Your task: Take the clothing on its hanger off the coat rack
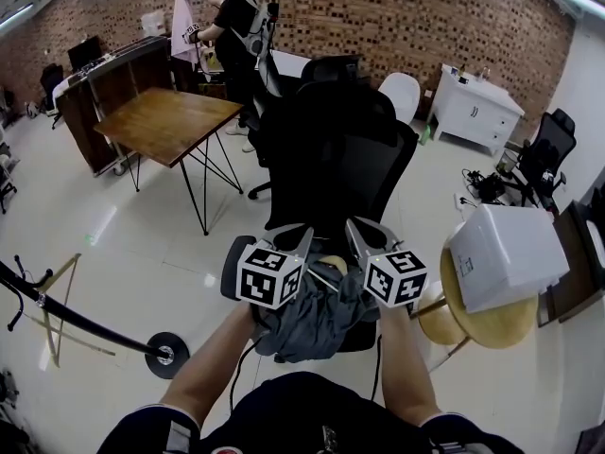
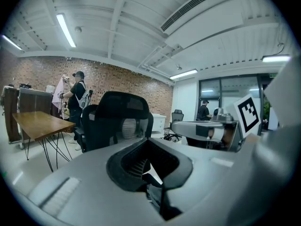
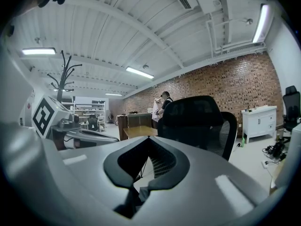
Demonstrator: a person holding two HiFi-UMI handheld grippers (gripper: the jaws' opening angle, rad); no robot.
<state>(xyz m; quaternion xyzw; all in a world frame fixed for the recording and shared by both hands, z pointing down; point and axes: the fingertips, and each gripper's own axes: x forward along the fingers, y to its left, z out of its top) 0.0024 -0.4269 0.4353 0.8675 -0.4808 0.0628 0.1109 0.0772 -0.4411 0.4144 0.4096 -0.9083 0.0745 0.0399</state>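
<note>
A grey garment hangs bunched in front of my chest, with a bit of its wooden hanger showing at the top. My left gripper and right gripper sit side by side just above it, both pointing at a black office chair. In the left gripper view the left gripper has its jaws together, with dark cloth caught low between them. The right gripper looks the same, with cloth in its gap. The black coat rack stands at the left, bare; its top shows in the right gripper view.
A white box rests on a round wooden stool close on my right. Further back stand a wooden table, a white cabinet by the brick wall, and a person holding pink cloth.
</note>
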